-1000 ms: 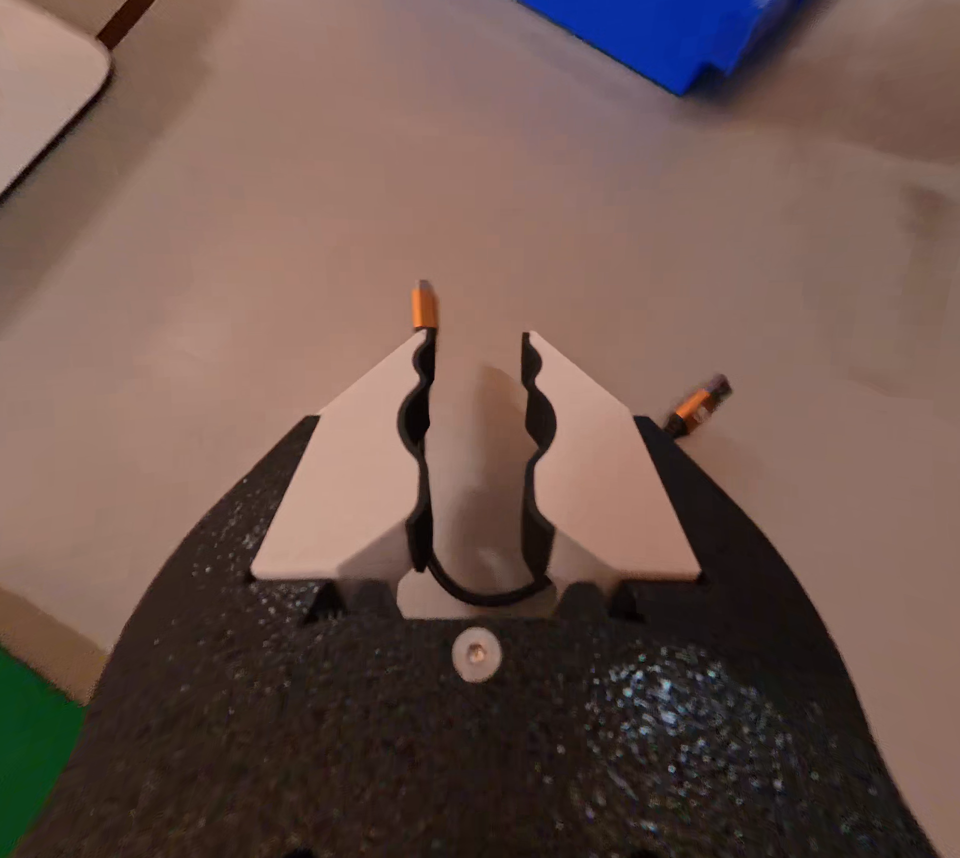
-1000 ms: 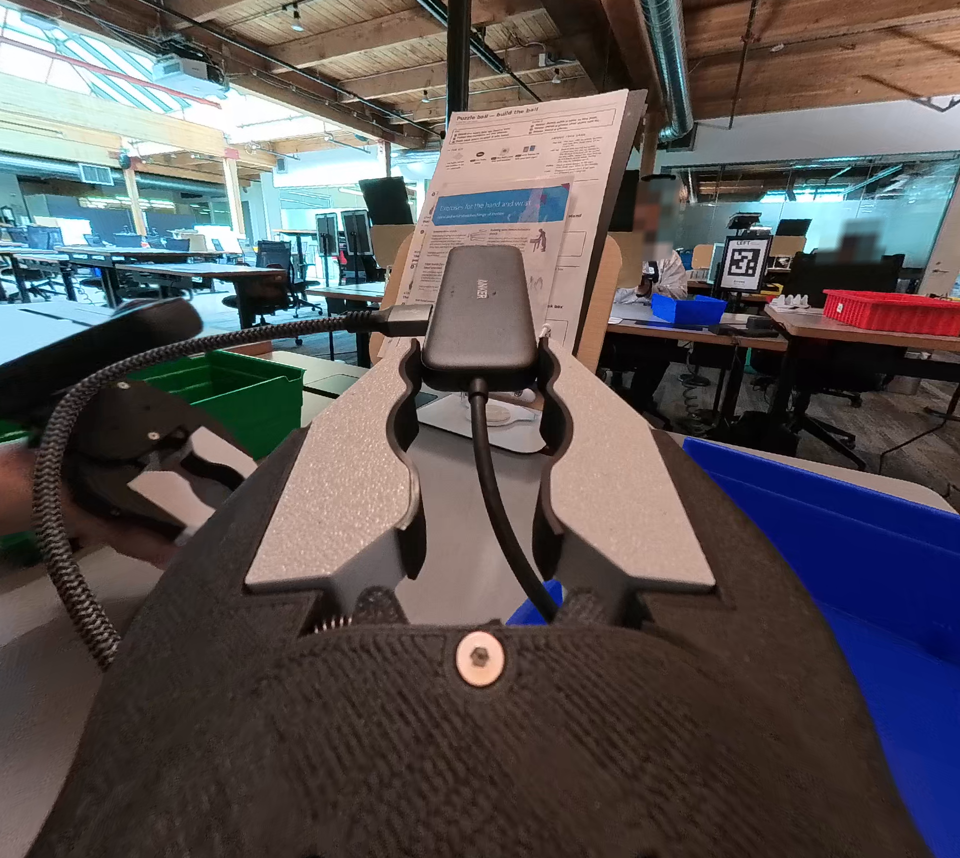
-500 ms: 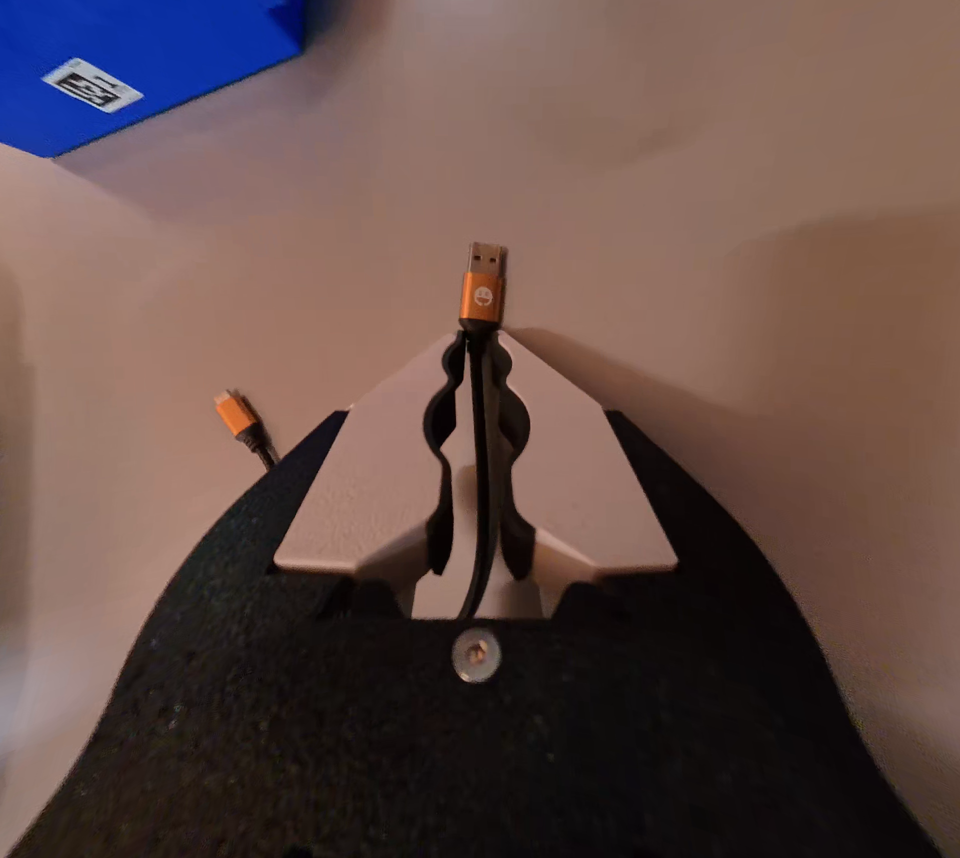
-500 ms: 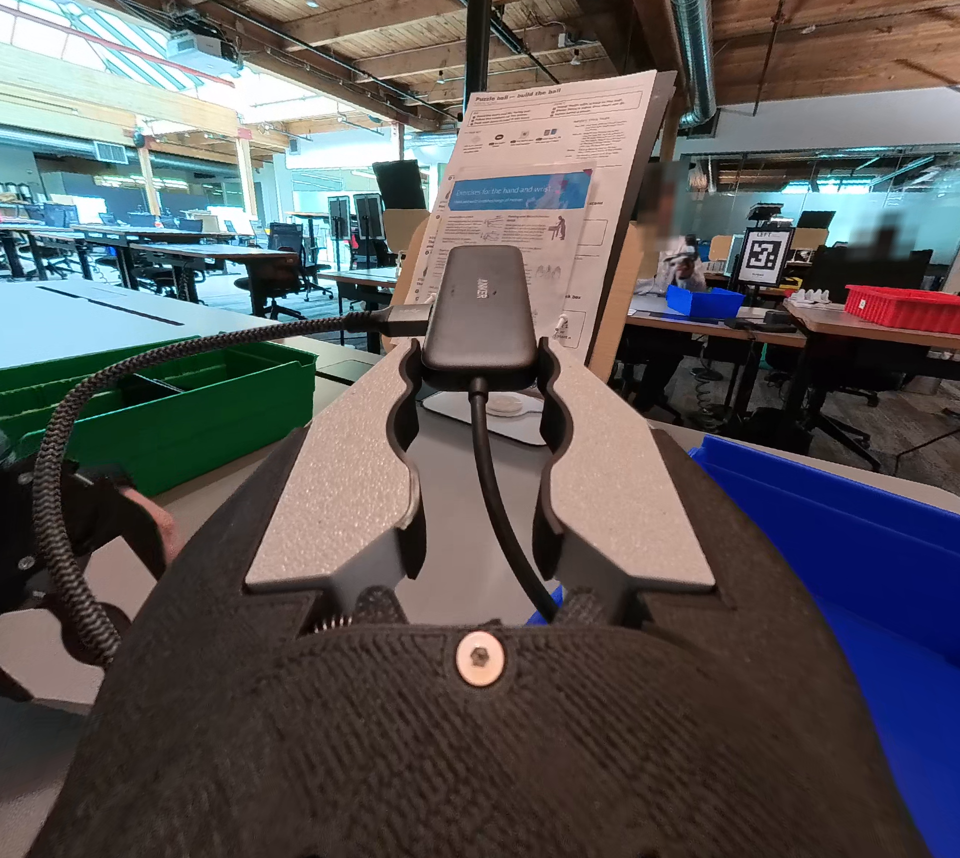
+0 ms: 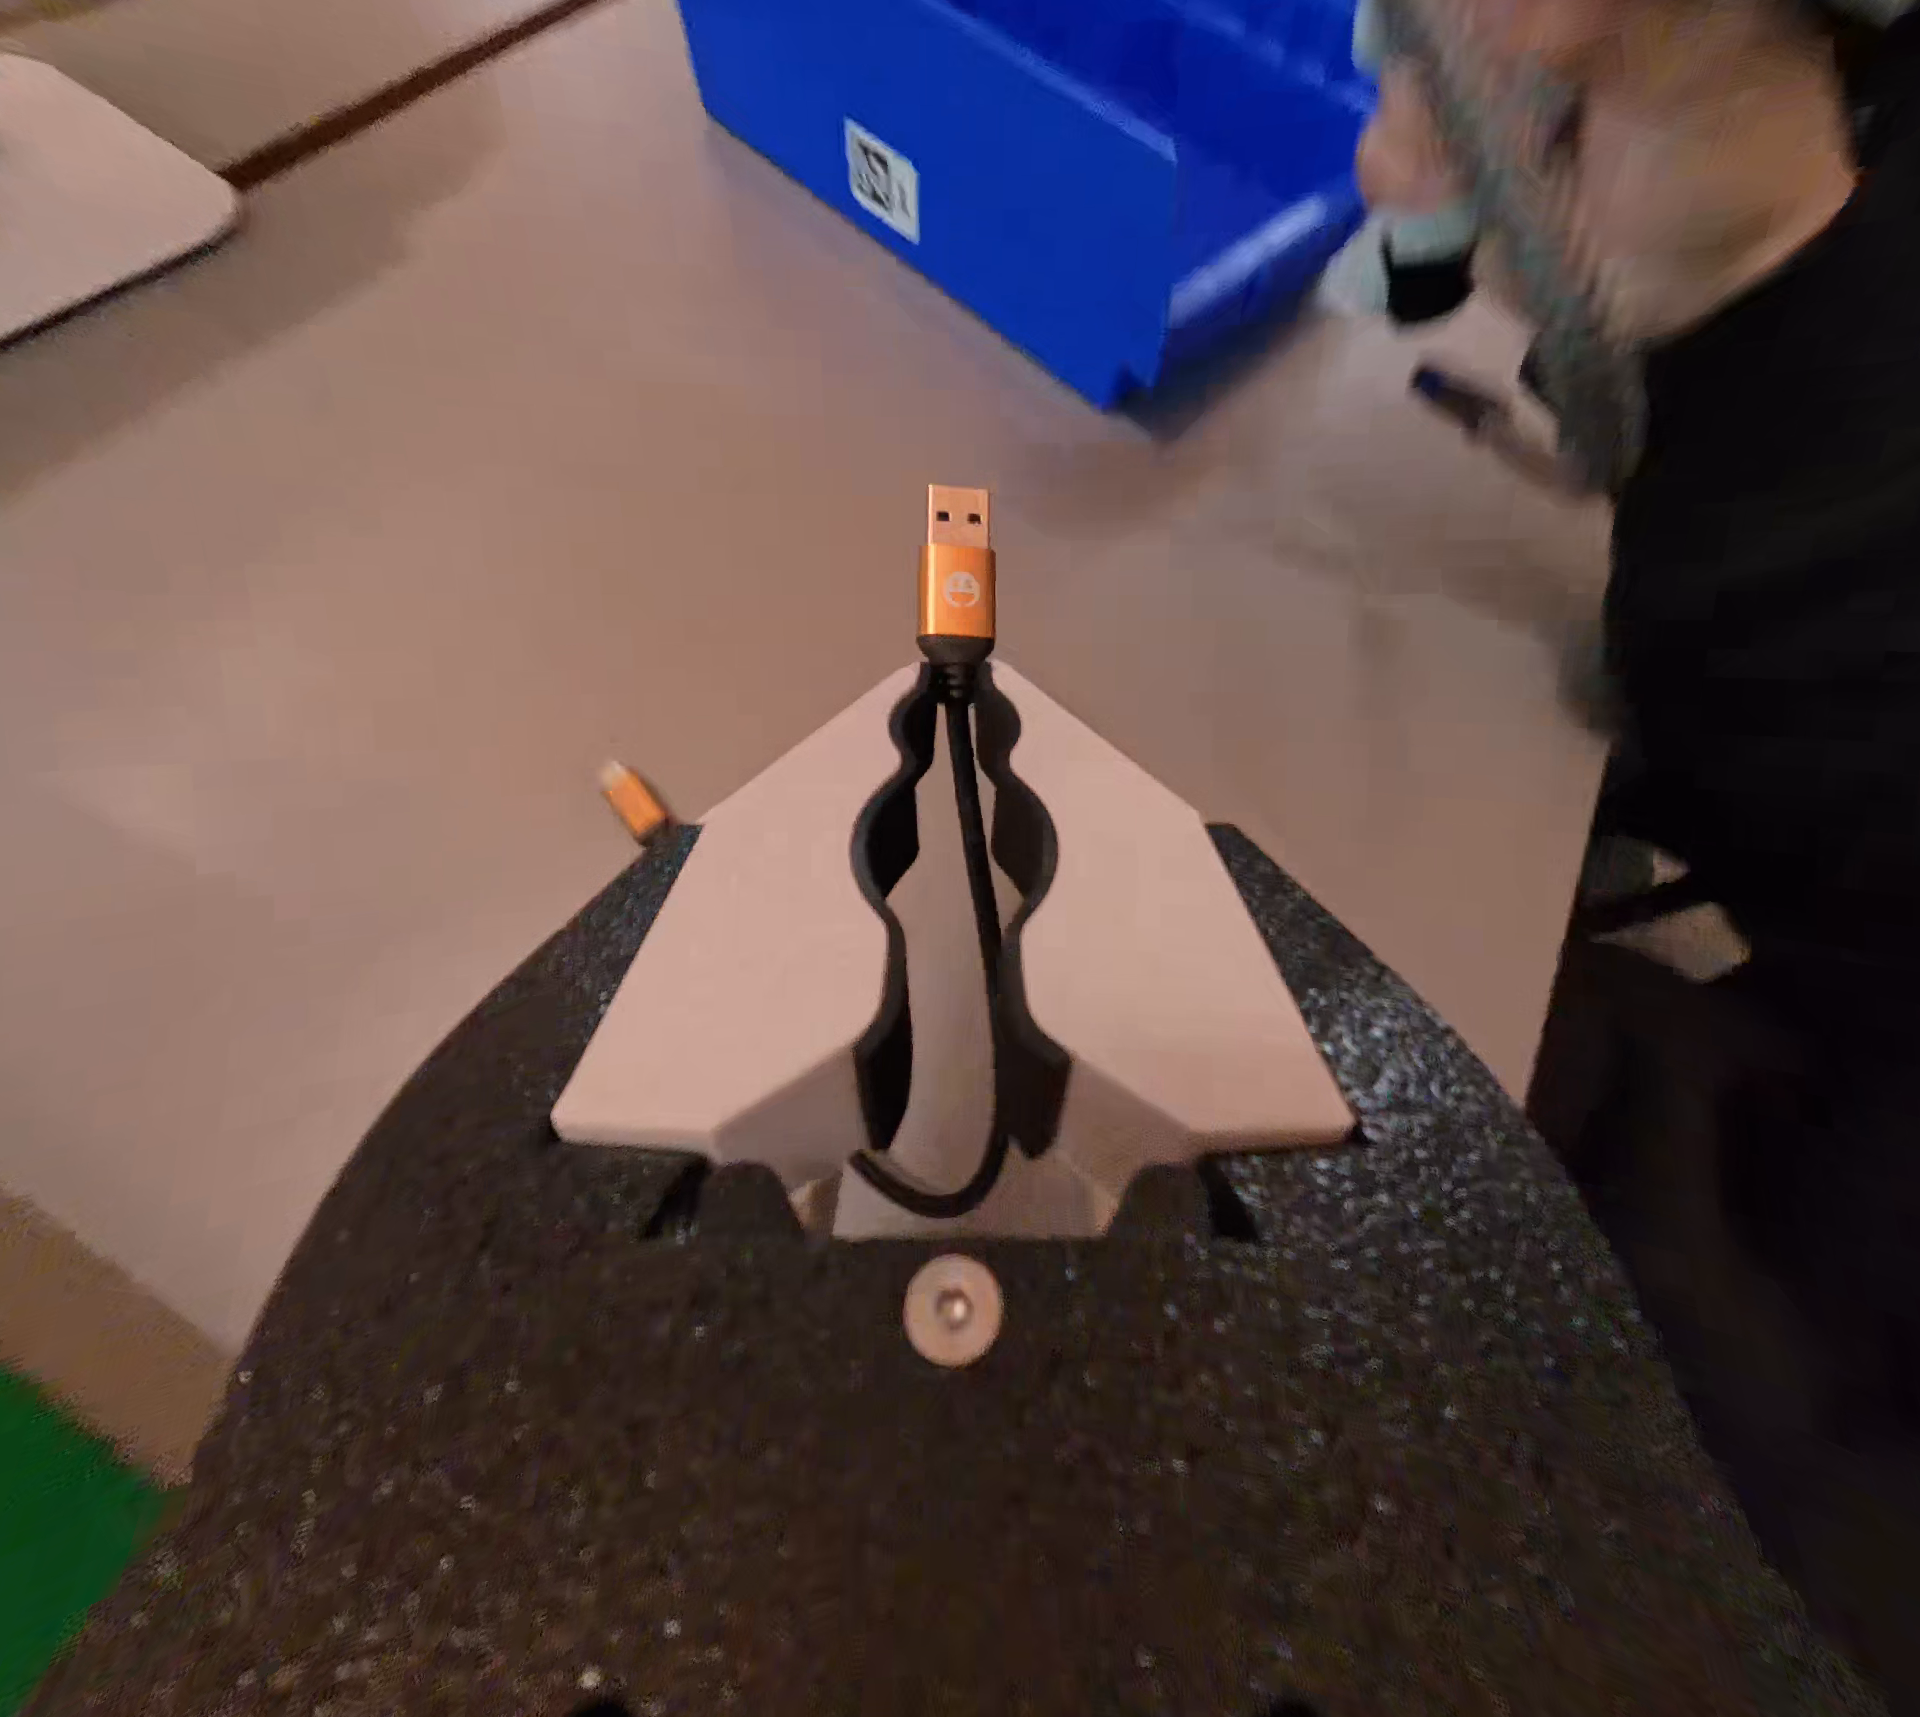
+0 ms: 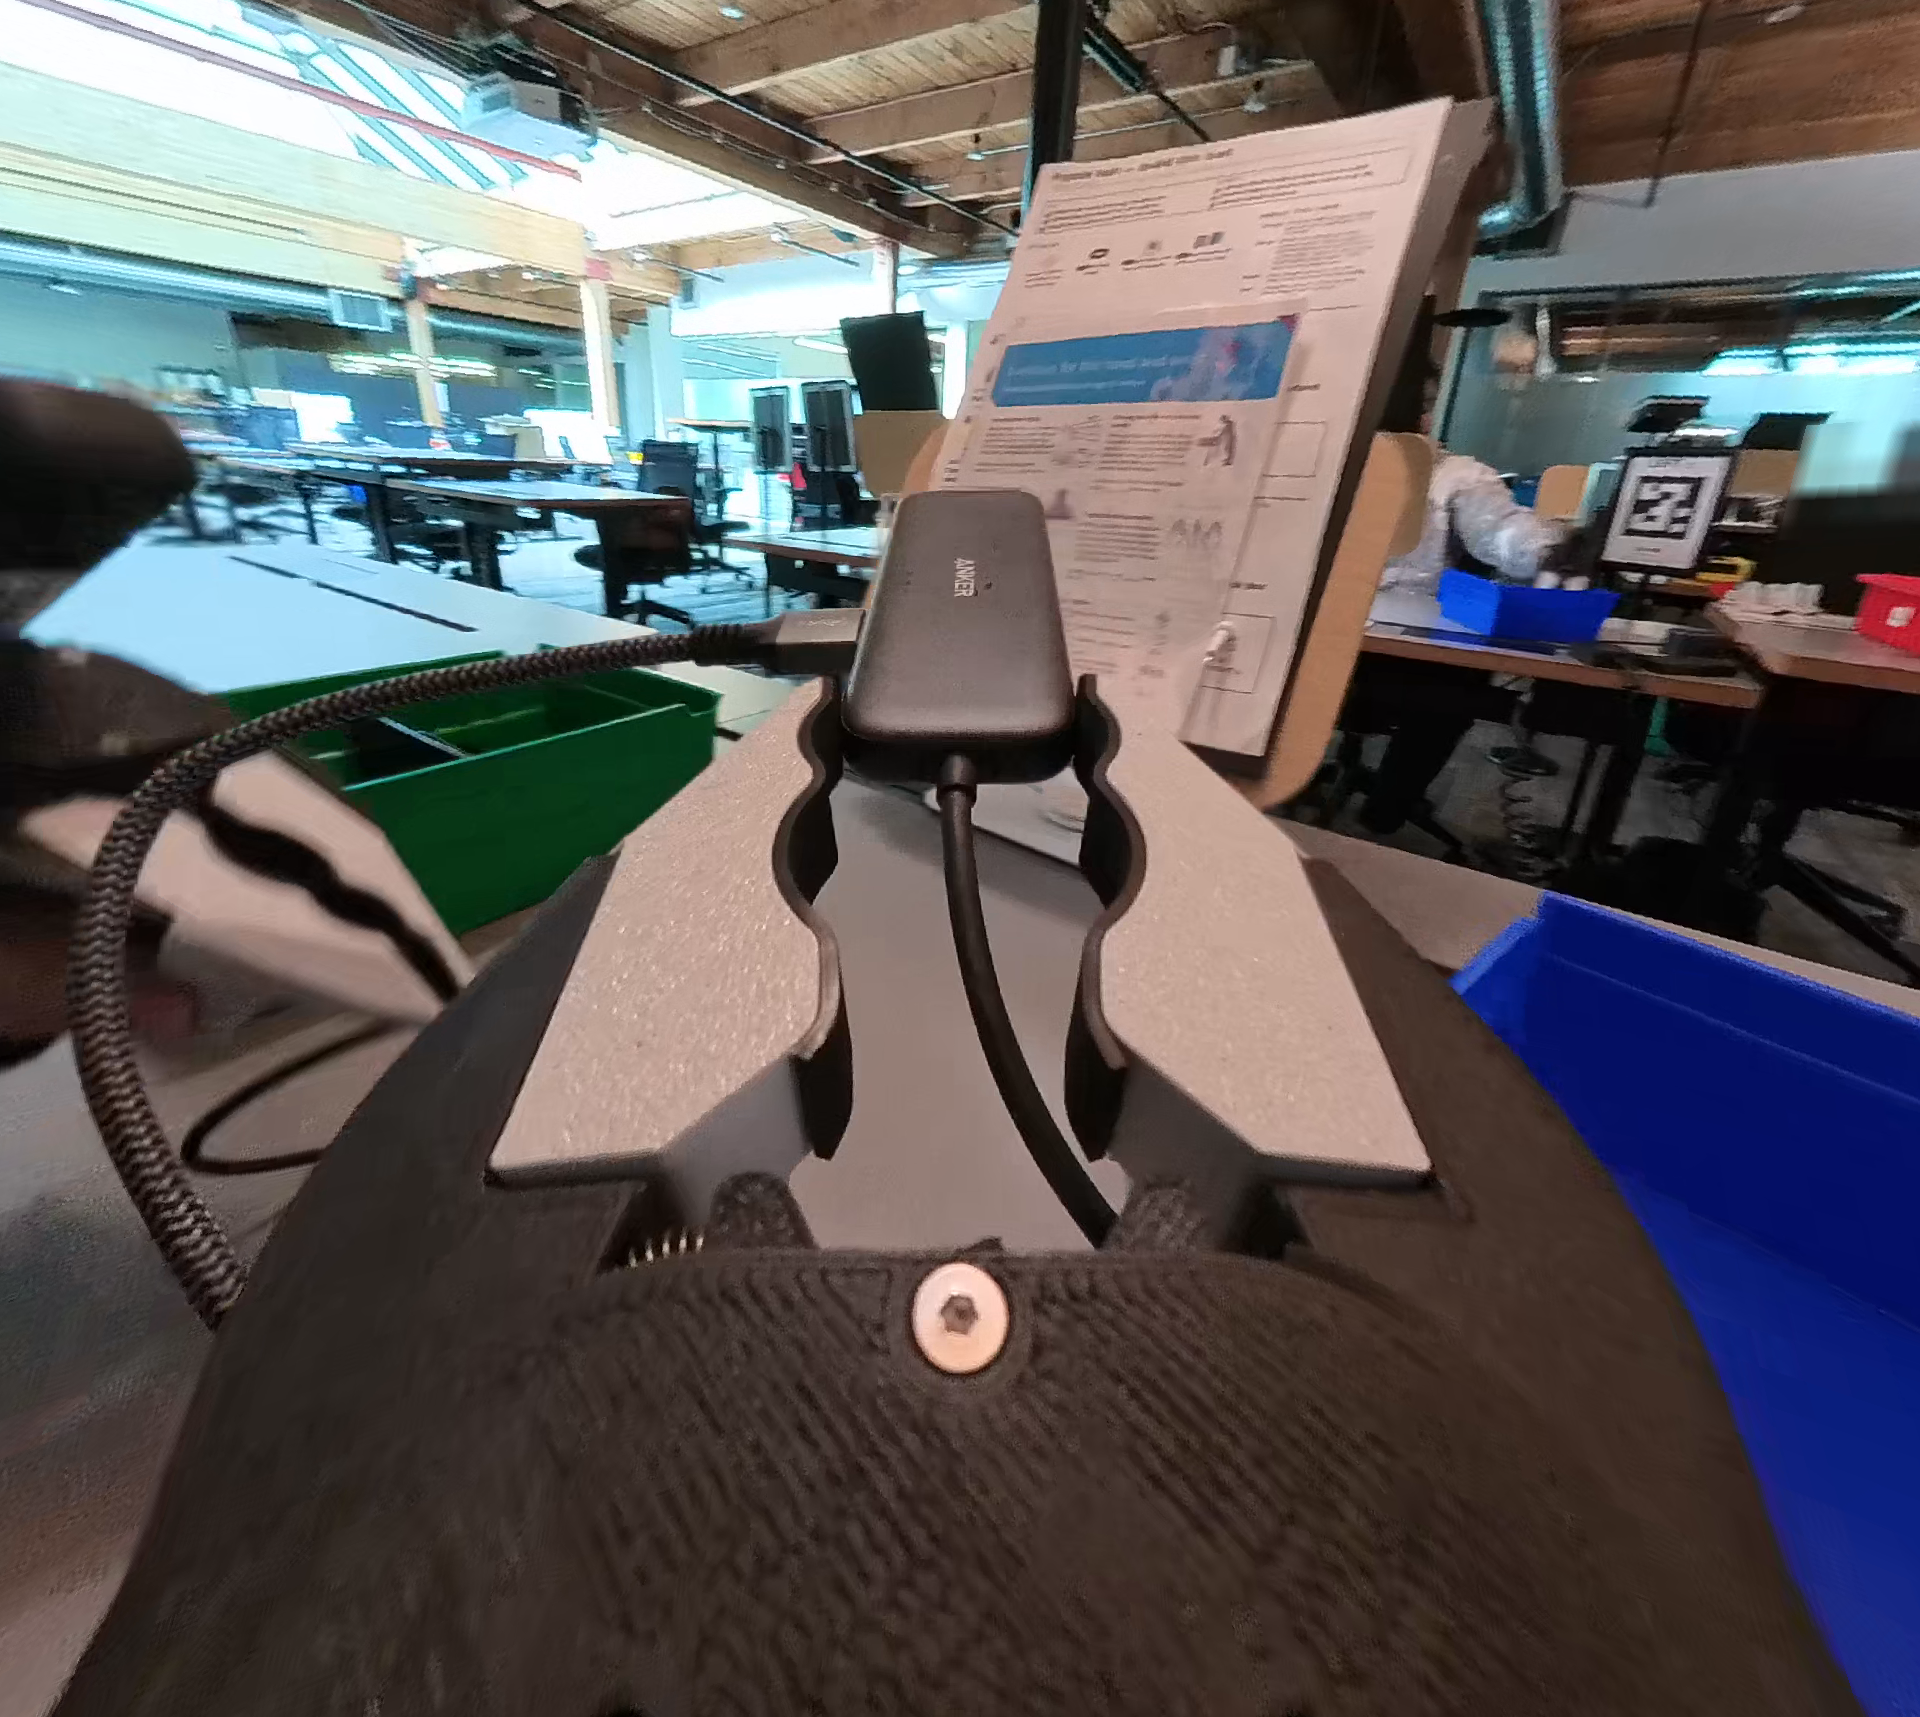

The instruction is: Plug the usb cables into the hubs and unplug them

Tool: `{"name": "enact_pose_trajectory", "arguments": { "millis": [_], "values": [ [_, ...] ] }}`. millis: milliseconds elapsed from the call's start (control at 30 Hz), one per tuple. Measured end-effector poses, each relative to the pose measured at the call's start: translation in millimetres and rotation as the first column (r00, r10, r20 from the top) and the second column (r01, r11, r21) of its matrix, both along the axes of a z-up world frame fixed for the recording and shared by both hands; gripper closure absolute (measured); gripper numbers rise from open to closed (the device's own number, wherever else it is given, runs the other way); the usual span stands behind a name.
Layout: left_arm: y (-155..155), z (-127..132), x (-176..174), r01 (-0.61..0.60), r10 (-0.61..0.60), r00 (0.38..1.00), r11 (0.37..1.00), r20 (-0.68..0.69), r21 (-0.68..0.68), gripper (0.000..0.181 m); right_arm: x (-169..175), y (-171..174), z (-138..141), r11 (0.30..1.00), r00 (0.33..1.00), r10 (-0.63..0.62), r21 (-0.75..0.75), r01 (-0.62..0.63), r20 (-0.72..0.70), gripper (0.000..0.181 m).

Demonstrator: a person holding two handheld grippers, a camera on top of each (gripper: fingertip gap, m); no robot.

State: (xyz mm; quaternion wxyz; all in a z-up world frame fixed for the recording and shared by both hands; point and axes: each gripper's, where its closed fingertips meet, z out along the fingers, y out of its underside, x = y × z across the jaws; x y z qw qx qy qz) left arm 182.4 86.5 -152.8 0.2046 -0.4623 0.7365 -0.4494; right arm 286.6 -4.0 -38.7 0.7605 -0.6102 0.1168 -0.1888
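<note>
while the left gripper (image 5: 956, 680) pinches the orange cable (image 5: 957, 592) just behind its plug and the right gripper (image 6: 956, 711) clamps the hub (image 6: 961, 628), already carrying a braided cable (image 6: 312, 732), line plug squarely with a free port, then push straight.

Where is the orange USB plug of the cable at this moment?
In the left wrist view, the orange USB plug sticks out just past the tips of the left gripper, whose jaws pinch its cable, above the table and before the blue bin.

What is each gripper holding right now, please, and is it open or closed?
Left gripper: closed on the orange USB cable, plug pointing forward.
Right gripper: closed on the black hub, one braided cable already plugged in.
</note>
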Motion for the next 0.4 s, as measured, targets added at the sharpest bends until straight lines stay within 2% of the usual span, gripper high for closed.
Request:
{"name": "enact_pose_trajectory", "arguments": {
  "millis": [100,167,400],
  "values": [
    [16,39,1,-0.07,0.07,0.997,0.998,0.023,-0.005,0.176,-14,13,-4,0.995,0.995,0.104,-0.007,-0.104,-0.011,0.137],
    [18,55,0,-0.069,0.069,0.997,0.998,0.018,-0.004,0.176,-21,21,-6,0.99,0.99,0.143,-0.013,-0.143,-0.021,0.137],
    [20,69,6,-0.038,0.041,0.997,0.998,-0.058,0.053,0.176,-33,50,-26,0.982,0.99,0.14,-0.123,-0.141,-0.013,0.137]
  ]
}}
